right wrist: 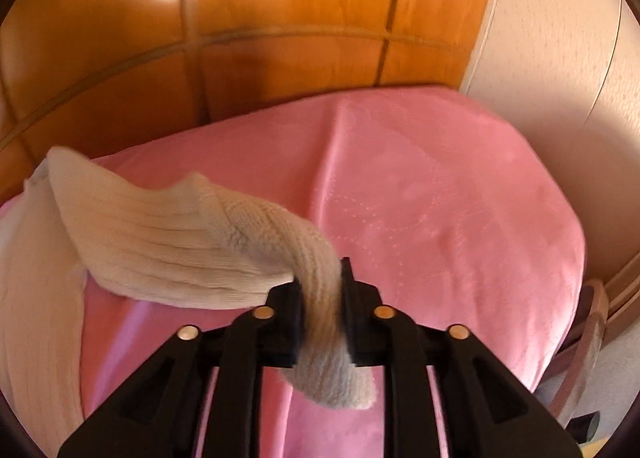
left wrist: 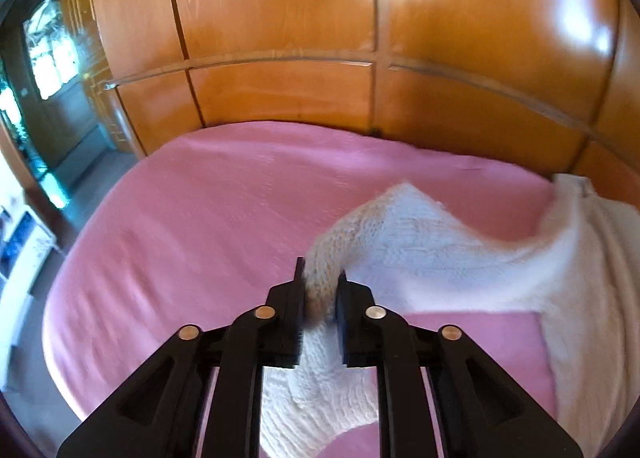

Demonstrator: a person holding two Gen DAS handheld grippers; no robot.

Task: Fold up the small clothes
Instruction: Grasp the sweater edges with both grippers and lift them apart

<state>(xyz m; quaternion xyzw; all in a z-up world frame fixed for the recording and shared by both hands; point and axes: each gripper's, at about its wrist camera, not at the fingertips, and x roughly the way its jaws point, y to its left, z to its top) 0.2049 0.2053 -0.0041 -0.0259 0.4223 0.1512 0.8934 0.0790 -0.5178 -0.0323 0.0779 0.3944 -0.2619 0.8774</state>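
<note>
1. The left tongs (left wrist: 320, 290) pinch a bunched edge of a cream knit garment (left wrist: 440, 250), lifted over the pink bed (left wrist: 200, 225).
2. The right tongs (right wrist: 322, 294) are clamped on another bunched edge of it.
3. Only the left view shows a doorway (left wrist: 52, 69); only the right, a pale wall (right wrist: 560, 57).

No text, label, brand, number or sign can be read in either view.
</note>
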